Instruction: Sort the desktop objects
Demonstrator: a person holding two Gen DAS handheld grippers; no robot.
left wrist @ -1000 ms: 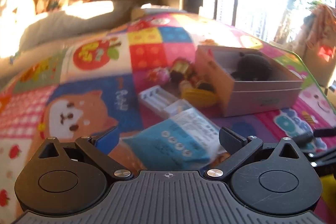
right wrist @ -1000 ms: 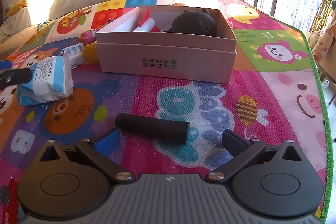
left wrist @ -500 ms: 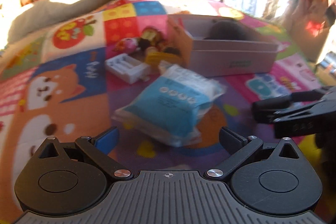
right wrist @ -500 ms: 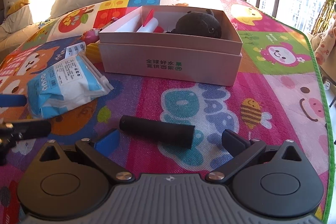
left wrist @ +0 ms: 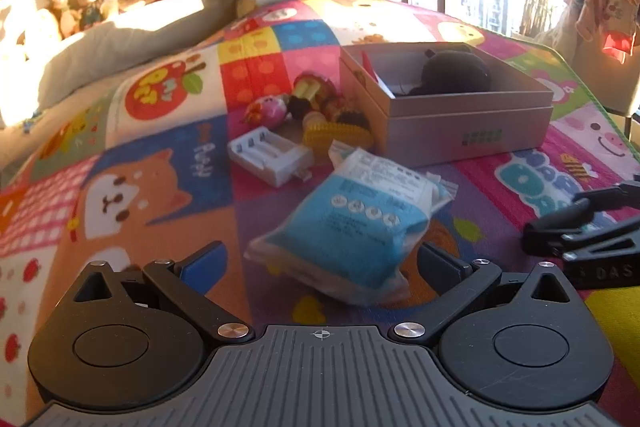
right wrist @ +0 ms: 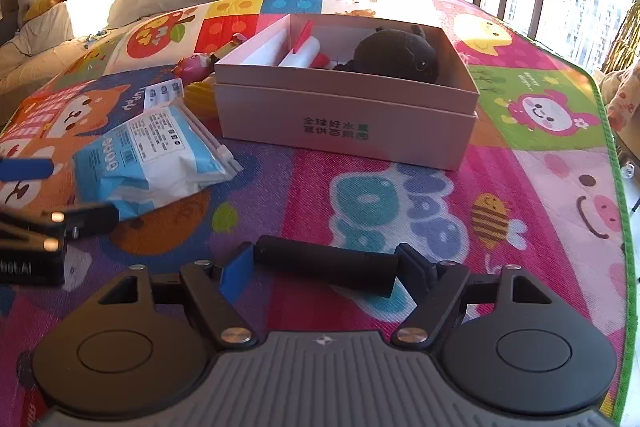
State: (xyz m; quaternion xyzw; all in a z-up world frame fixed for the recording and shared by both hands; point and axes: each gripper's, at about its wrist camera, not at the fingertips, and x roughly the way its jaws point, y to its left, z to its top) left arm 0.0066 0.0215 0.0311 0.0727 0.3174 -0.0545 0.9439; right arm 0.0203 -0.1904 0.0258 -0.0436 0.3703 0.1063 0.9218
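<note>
The right gripper [right wrist: 326, 267] is pointing down at the colourful cartoon-printed play mat [right wrist: 520, 187], and its jaws have just been closing around a black foam cylinder [right wrist: 326, 267] that is lying across the mat. The blue pad [right wrist: 236, 273] is sitting at the left end of the cylinder and the black pad [right wrist: 414, 265] at the right end — both are at the ends, but whether they are already pressing I cannot tell for sure.

The left gripper [left wrist: 320, 265] is hanging with its jaws wide apart over a soft blue and white plastic packet [left wrist: 348, 227]. The packet is lying on the mat between the two fingers, and the fingers are not pressing it.

Behind the packet a pale pink cardboard box [right wrist: 348, 123] with green printed characters on its front wall is standing open. Inside it a dark round plush toy [right wrist: 394, 57] is resting at the right, and a white tube with red parts [right wrist: 304, 49] is lying at the left.

To the left of the box, a white battery charger [left wrist: 270, 153] is lying on the mat, and near it — just beside the box wall — a small heap of toys [left wrist: 316, 107] is gathered, with a yellow bumpy one at the front.
</note>
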